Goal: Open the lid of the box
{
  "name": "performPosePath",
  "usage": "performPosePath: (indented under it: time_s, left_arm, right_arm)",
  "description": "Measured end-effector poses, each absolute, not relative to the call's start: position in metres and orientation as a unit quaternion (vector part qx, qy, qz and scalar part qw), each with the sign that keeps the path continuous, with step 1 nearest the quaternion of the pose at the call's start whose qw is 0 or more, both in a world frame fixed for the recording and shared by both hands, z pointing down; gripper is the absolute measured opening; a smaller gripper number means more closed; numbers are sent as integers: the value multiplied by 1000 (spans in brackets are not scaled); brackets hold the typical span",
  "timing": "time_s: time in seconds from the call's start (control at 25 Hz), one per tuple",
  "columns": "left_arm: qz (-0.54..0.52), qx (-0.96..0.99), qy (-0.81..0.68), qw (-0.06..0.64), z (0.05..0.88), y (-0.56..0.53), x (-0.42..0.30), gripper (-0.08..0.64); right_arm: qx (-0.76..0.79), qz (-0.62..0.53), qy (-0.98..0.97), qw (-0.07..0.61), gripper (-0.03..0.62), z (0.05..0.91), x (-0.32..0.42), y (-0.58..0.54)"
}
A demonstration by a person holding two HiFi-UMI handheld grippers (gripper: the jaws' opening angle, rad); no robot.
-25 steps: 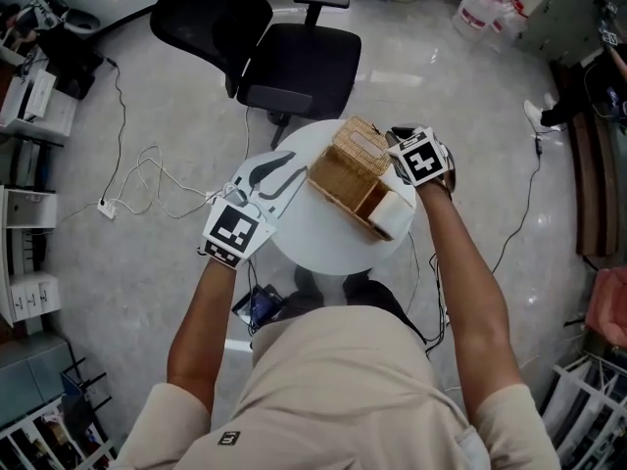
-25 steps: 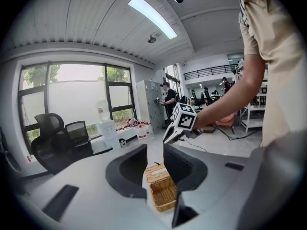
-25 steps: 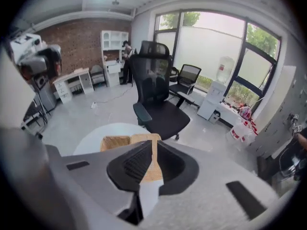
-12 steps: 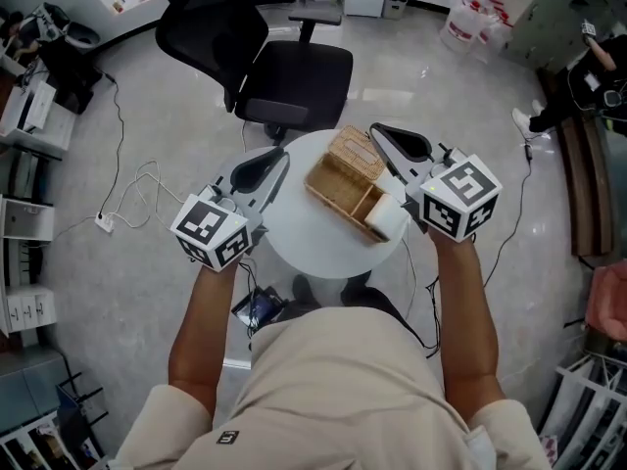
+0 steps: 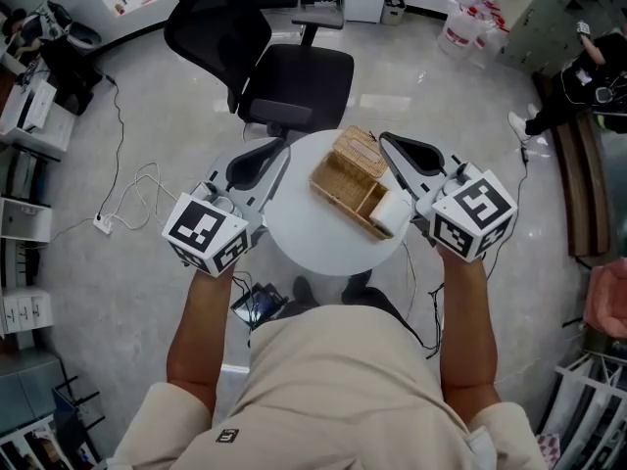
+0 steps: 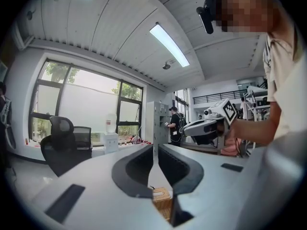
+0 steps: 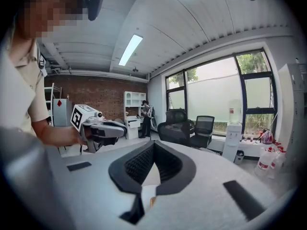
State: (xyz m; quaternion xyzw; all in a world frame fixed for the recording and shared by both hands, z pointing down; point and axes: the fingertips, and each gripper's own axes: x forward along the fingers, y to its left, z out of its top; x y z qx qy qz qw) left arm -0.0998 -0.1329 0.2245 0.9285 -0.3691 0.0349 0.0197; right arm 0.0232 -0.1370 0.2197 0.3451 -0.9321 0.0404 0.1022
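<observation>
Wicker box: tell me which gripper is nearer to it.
Right. The right gripper lies close along the wicker box's right side; the left gripper sits off to its left, with bare table between.

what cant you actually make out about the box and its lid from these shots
- Left gripper view: the box is mostly hidden behind the left gripper; only a wicker corner shows.
- Right gripper view: the right gripper blocks nearly all of the box.
- Head view: the lid is too small to tell how it attaches; the white item at the box's near end cannot be identified.
</observation>
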Motion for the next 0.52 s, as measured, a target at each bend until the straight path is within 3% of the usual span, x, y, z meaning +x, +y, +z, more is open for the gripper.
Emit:
performPosePath:
  time_s: [0.52]
  left_arm:
    - [34, 929, -366, 27, 231, -122, -121, 34]
  right_arm:
    - [356, 44, -926, 113, -9, 225, 6, -125]
